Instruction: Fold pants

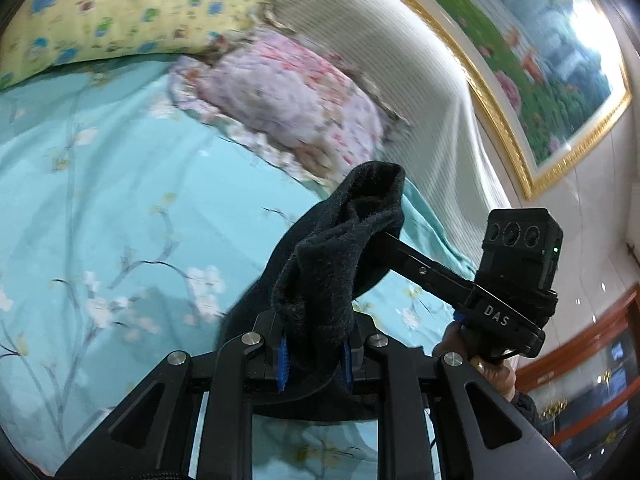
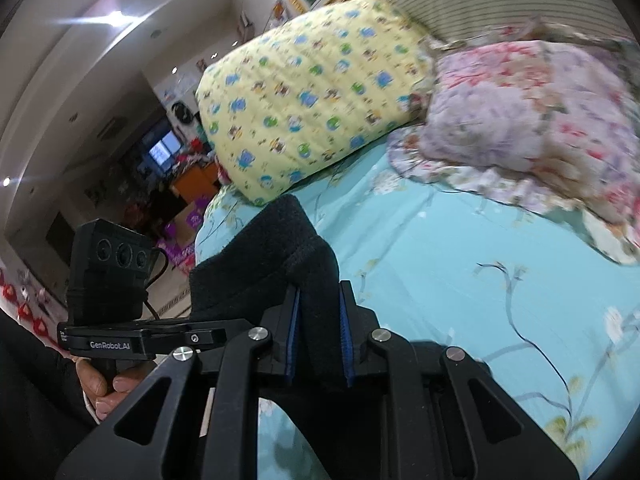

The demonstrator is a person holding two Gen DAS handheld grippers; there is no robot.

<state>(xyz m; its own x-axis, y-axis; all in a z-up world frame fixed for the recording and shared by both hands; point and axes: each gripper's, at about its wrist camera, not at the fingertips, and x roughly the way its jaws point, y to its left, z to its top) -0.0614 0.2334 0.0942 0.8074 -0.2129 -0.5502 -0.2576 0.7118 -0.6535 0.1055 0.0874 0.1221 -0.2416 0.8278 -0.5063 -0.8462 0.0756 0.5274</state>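
Pants: the black pants (image 1: pixel 320 280) are lifted up off the bed (image 1: pixel 100 200). Each gripper pinches one part of them.
Pants and left fingers: in the left wrist view a thick bunch of black cloth sits right between the two blue pads (image 1: pixel 282 364) of the left gripper (image 1: pixel 316 364). The cloth stands up past the fingertips and flops over at the top.
Pants and right fingers: in the right wrist view a wide band of the pants (image 2: pixel 272 264) sits between the blue pads (image 2: pixel 294 340) of the right gripper (image 2: pixel 320 340). More cloth hangs down under the fingers.
Which way the pants point: the cloth is too bunched up to tell which way the legs run. The held band stretches across from one gripper to the other.
Left fingers: nearly closed, squeezing the black cloth.
Right fingers: nearly closed, squeezing the black cloth too.
Other gripper seen: the left view shows the right gripper (image 1: pixel 384 240) reaching into the same cloth, with a hand (image 1: pixel 480 356) on its handle.
Bed: a blue sheet with white flowers. The pants hang over the part of the bed near the person.
Far end of the bed: a yellow pillow (image 2: pixel 312 96) and a pink flowery pillow (image 2: pixel 528 120) lie well apart from the pants.
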